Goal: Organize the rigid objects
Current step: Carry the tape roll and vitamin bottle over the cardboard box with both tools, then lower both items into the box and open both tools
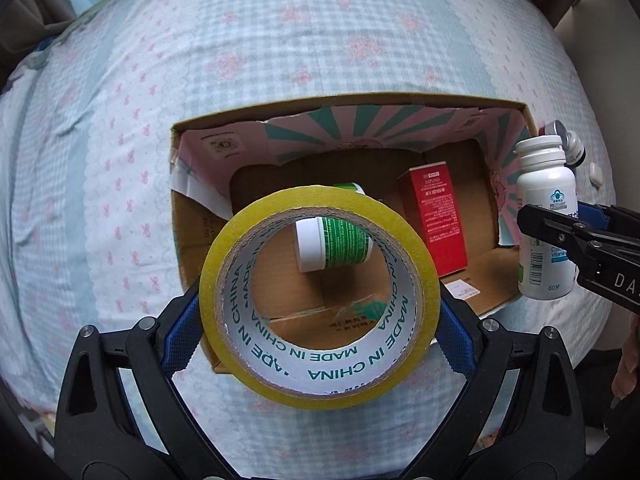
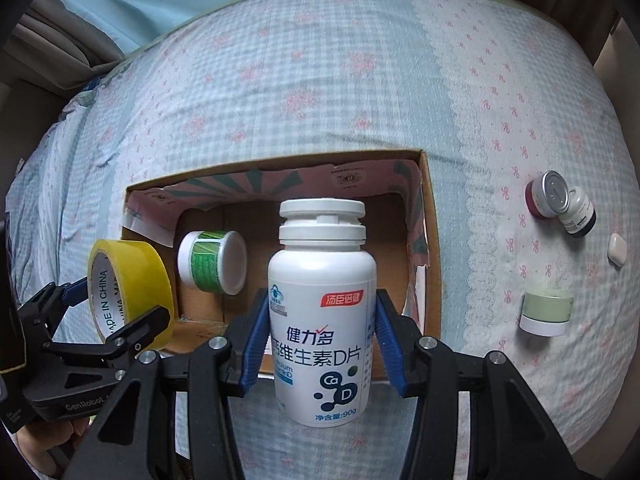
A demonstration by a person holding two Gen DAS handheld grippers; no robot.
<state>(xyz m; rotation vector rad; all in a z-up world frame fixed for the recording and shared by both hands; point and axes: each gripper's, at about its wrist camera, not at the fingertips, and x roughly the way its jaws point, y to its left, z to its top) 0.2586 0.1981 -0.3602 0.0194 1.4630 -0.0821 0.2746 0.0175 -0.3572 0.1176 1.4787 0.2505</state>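
Observation:
My left gripper (image 1: pixel 320 312) is shut on a yellow tape roll (image 1: pixel 248 240), held above the near edge of an open cardboard box (image 1: pixel 352 98); the roll also shows in the right wrist view (image 2: pixel 140 268). My right gripper (image 2: pixel 320 320) is shut on a white vitamin bottle (image 2: pixel 322 280), upright, above the box's near right side; the bottle shows in the left wrist view (image 1: pixel 546 184) too. Inside the box lie a green-labelled white jar (image 2: pixel 212 262) and a red carton (image 1: pixel 436 216).
The box (image 2: pixel 426 208) rests on a bed with a blue checked sheet (image 2: pixel 320 92). On the sheet right of the box lie a red jar with a silver lid (image 2: pixel 546 194), a small white bottle (image 2: pixel 580 212), a small white case (image 2: pixel 617 249) and a pale green jar (image 2: pixel 546 311).

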